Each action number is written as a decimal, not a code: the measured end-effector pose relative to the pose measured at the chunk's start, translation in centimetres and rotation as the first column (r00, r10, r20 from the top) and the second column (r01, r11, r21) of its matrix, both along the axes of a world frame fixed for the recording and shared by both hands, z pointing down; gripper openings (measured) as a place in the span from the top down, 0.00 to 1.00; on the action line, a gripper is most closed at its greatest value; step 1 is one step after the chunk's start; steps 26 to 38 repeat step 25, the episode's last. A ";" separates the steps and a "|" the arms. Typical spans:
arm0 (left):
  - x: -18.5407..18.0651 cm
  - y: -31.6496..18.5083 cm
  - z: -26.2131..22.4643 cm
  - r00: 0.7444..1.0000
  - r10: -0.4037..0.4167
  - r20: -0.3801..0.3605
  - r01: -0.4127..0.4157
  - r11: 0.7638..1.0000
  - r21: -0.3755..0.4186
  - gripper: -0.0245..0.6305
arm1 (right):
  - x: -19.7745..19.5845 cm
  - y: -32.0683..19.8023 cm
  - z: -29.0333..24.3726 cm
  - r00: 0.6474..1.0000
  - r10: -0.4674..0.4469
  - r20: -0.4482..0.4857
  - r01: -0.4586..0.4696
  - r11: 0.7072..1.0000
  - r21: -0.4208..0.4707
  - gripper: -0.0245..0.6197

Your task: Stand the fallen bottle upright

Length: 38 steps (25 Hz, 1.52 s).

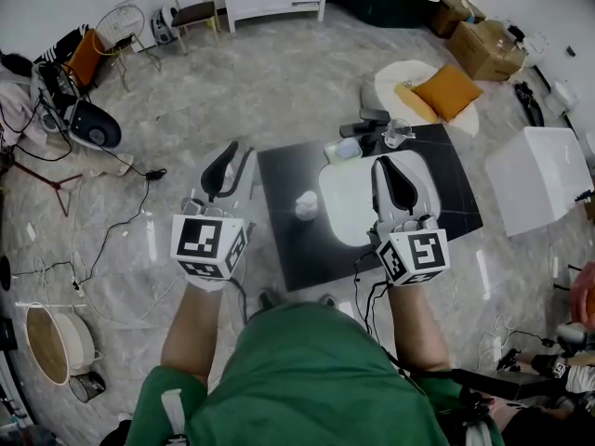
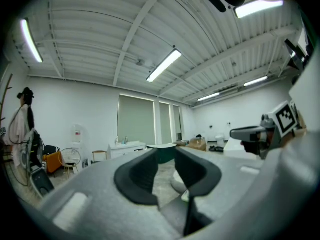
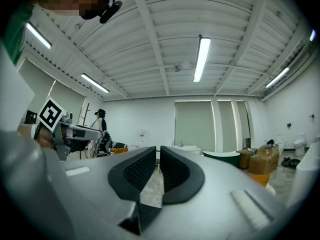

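A small pale bottle rests on the black low table, just left of a white mat; from above I cannot tell whether it lies or stands. My left gripper hovers level at the table's left edge, nearer me than the bottle. Its jaws stand apart and empty in the left gripper view. My right gripper is held over the mat, to the right of the bottle. In the right gripper view only a narrow gap shows between its pads, with nothing in it.
A clear cup, a pale green container and a dark device sit at the table's far edge. A white box stands to the right, an orange cushion beyond. Cables trail over the floor at left.
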<state>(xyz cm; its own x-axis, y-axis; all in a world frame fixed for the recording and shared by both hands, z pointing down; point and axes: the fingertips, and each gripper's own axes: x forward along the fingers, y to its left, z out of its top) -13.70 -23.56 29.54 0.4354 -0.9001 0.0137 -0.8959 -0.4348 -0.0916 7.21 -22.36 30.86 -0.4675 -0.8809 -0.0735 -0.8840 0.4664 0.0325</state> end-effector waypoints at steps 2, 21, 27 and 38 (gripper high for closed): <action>0.0 -0.1 0.1 1.000 0.001 0.000 -0.001 1.000 -0.004 0.81 | -0.1 -0.1 0.1 1.000 0.000 -0.005 0.000 1.000 -0.004 0.92; -0.5 -0.6 0.8 1.000 0.015 -0.006 -0.015 1.000 -0.018 0.81 | -0.9 -0.6 0.8 1.000 0.008 -0.003 -0.008 0.999 -0.031 0.92; -0.7 -1.0 1.1 1.000 0.017 -0.010 -0.017 1.000 -0.019 0.81 | -1.0 -0.9 1.1 1.000 0.004 -0.010 -0.004 1.000 -0.023 0.92; -0.7 -1.0 1.1 1.000 0.017 -0.010 -0.017 1.000 -0.019 0.81 | -1.0 -0.9 1.1 1.000 0.004 -0.010 -0.004 1.000 -0.023 0.92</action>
